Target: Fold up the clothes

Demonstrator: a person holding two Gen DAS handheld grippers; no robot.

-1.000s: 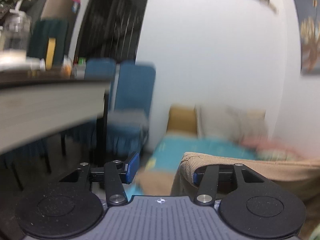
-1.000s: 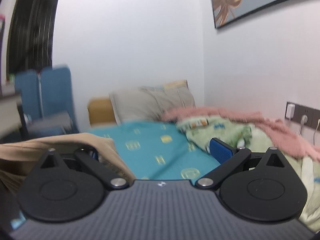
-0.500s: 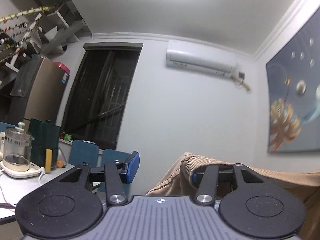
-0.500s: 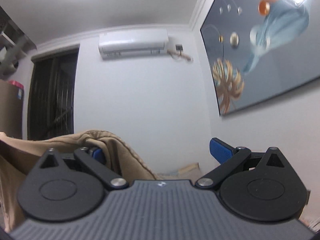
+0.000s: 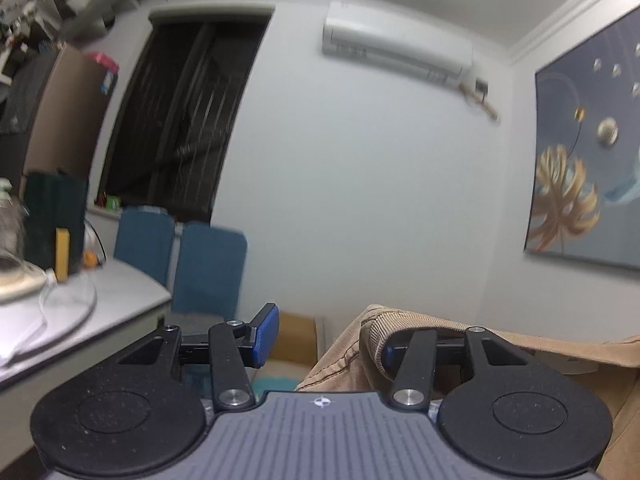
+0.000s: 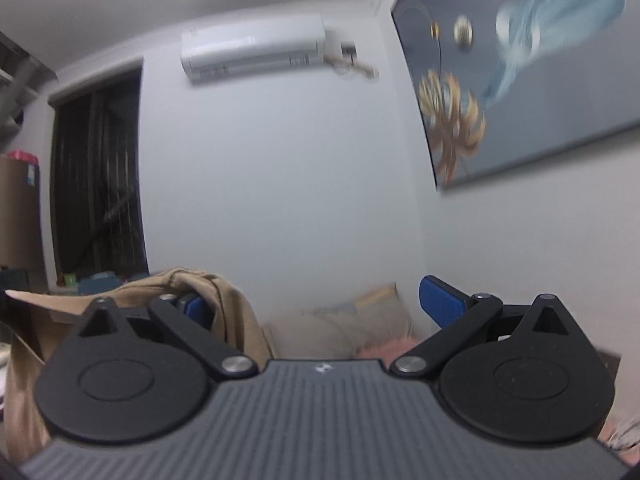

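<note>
Left claw (image 5: 326, 338) spread wide, tan garment (image 5: 420, 320) hooked over its right finger only. Right claw (image 6: 316, 300) likewise spread, garment (image 6: 224, 300) draped on its left finger; cloth hangs raised between the two. Left view alone: white tabletop (image 5: 120, 292) near left, blue chairs (image 5: 208, 268) beyond. Right view alone: pillows (image 6: 352, 320) low. Far wall carries air conditioner (image 5: 396, 46), dark door (image 5: 188, 120), painting (image 6: 520, 68).

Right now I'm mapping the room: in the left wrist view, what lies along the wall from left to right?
Dark barred doorway → white wall-mounted air conditioner → framed painting with golden leaves.
</note>
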